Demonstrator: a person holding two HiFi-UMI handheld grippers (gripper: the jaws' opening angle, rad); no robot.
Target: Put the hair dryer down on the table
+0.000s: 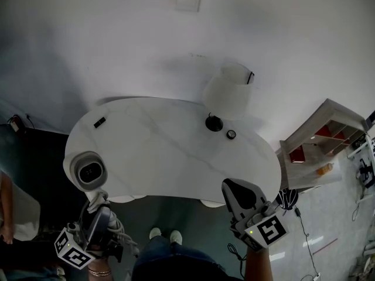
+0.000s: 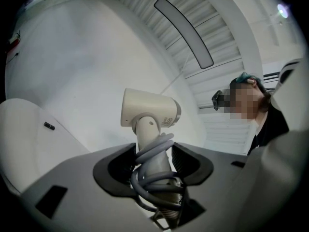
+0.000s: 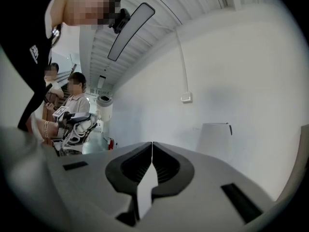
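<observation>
1. Cream-white with a grey cord [image 2: 155, 177] coiled round its handle, the hair dryer [image 2: 149, 109] stands upright in the left gripper [image 2: 153, 158], its head above the jaws and its barrel pointing left in the left gripper view.
2. The handle sits squarely between the two dark pads [image 2: 117, 167] – one on each side, both pressed against the cord loops and the handle, so the jaws are clamped on it low down, near the cord end.
3. From the head view, the hair dryer [image 1: 89, 171] is held in the air, not set down; its round head overlaps the near left edge of the table [image 1: 164, 151], while the left gripper [image 1: 98, 214] and its marker cube [image 1: 73, 249] hang off the edge over the dark floor.
4. The right gripper [image 3: 152, 149] has its jaws pressed together with nothing between them; in the head view the right gripper [image 1: 234, 191] is at the table's near right edge, well apart from the hair dryer.
5. The white, marble-patterned top carries a lamp [image 1: 227, 92] with a white shade on a black base at the far side, a small round object [image 1: 231, 134] just beside that base, and a small black rectangular thing [image 1: 99, 122] near the far left edge.
6. A pale wooden shelf unit [image 1: 319, 145] stands to the table's right.
</observation>
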